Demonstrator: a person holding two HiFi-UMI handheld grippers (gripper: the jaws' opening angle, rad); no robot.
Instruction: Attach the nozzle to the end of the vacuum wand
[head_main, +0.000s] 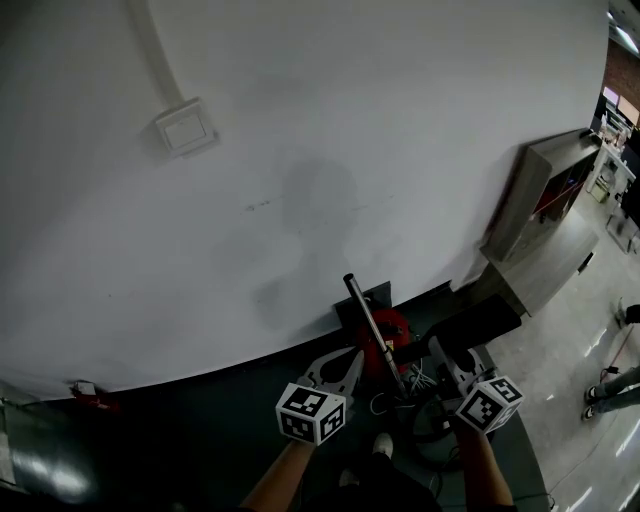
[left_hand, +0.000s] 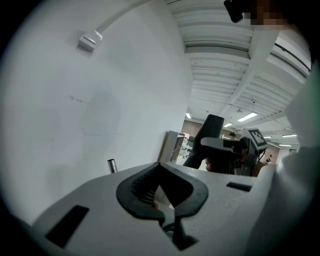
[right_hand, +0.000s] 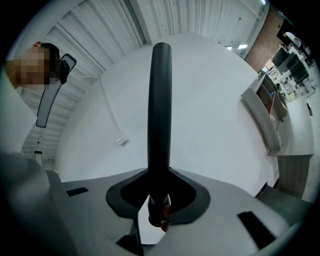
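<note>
The silver vacuum wand (head_main: 364, 308) rises slanted from a red vacuum body (head_main: 388, 338) on the dark floor by the white wall. My left gripper (head_main: 337, 366) hangs just left of the wand, jaws shut with nothing in them; its own view (left_hand: 163, 189) shows the wand's end (left_hand: 112, 165) poking up beyond it. My right gripper (head_main: 444, 358) is shut on the black nozzle (head_main: 472, 322), a long dark tube right of the wand. The right gripper view shows this nozzle (right_hand: 161, 115) standing straight up from the jaws (right_hand: 160, 197). The nozzle (left_hand: 210, 136) also appears in the left gripper view.
A switch box (head_main: 186, 127) with a conduit sits high on the wall. A grey cabinet (head_main: 540, 215) stands at the right. Loose cables (head_main: 420, 385) lie on the floor near the vacuum. A person's legs (head_main: 615, 386) show at the far right.
</note>
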